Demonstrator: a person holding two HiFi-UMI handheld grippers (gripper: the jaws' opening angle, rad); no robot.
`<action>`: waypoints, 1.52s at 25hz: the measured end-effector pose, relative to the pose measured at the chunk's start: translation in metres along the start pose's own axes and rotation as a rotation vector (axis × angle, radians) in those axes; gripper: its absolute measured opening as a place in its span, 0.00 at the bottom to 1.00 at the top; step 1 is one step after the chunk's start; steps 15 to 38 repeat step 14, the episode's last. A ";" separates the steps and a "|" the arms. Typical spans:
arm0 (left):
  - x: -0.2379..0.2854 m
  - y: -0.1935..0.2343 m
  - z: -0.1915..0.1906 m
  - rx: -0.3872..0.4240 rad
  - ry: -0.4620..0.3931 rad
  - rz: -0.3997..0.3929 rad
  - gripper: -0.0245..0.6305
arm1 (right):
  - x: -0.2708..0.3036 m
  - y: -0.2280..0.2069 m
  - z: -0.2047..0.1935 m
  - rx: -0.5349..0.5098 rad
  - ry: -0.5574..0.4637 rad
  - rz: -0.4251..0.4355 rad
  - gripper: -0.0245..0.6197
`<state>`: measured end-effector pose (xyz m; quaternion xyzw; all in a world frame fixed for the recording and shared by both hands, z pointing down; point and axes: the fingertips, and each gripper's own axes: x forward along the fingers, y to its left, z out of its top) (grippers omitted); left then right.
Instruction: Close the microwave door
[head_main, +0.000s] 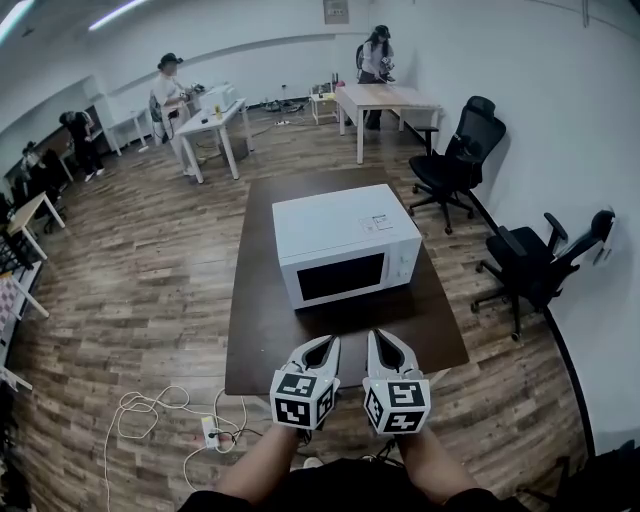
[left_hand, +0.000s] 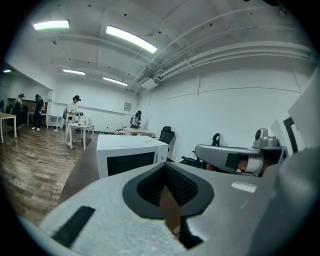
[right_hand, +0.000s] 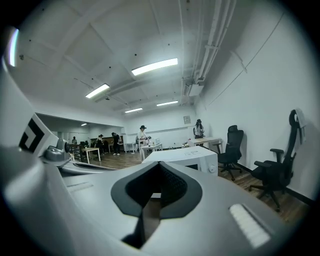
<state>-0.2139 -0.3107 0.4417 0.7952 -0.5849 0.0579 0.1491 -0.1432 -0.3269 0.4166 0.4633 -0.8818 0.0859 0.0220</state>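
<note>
You are holding the left claw and the right claw side by side above the near edge of the dark worktop. Both are pointing toward the white microwave. Each claw's jaws are sitting together, with nothing gripped between them. The microwave is standing near the middle of the worktop, well apart from both claws, with its front facing you. Its door, with the dark window, is lying flush against the front, closed. 2 black office chairs are standing on the wooden floor to the right of the worktop. A power strip with looping cables is lying on the floor near the worktop's near left corner.
</note>
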 end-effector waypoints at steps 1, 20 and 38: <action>-0.002 0.001 -0.002 -0.001 0.000 0.004 0.05 | -0.001 0.003 0.000 -0.004 -0.004 0.004 0.05; -0.016 0.003 -0.002 0.007 -0.010 0.034 0.05 | -0.005 0.015 -0.003 -0.005 0.002 0.040 0.05; -0.016 0.003 -0.002 0.007 -0.010 0.034 0.05 | -0.005 0.015 -0.003 -0.005 0.002 0.040 0.05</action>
